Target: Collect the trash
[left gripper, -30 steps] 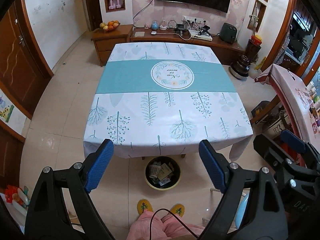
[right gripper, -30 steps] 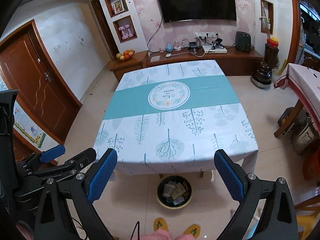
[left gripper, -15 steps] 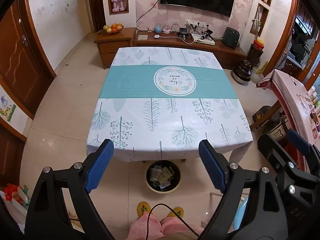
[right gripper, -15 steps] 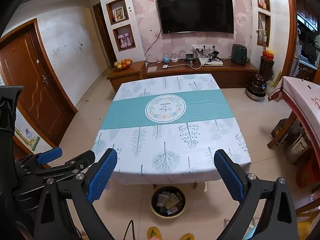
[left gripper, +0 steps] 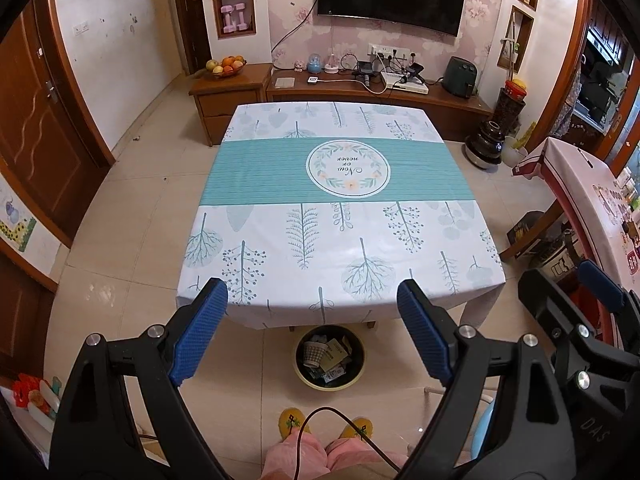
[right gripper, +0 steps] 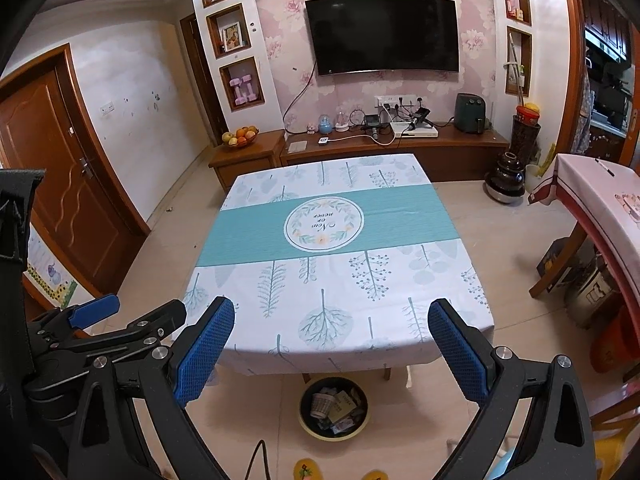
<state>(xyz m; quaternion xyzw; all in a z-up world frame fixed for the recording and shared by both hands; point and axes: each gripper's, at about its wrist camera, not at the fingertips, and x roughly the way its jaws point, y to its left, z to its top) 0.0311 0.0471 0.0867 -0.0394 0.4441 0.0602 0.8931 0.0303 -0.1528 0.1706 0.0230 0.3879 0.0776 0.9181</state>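
A round bin (left gripper: 330, 360) with a yellow rim stands on the floor at the table's near edge, holding a paper cup and several wrappers; it also shows in the right wrist view (right gripper: 334, 408). The table (left gripper: 340, 216) wears a white and teal cloth with nothing on top, as the right wrist view (right gripper: 332, 264) also shows. My left gripper (left gripper: 312, 328) is open and empty, held high in front of the table. My right gripper (right gripper: 332, 344) is open and empty beside it. Each gripper shows at the edge of the other's view.
A second cloth-covered table (right gripper: 600, 208) stands at the right, with boxes under it. A low wooden cabinet (right gripper: 360, 148) with a fruit bowl and electronics runs along the far wall under a TV. A brown door (right gripper: 60, 184) is on the left. The person's slippers (left gripper: 324, 424) are below.
Both grippers have risen and tilted up, so more of the far wall and TV shows and the table and bin sit lower in view. Both stay open and empty.
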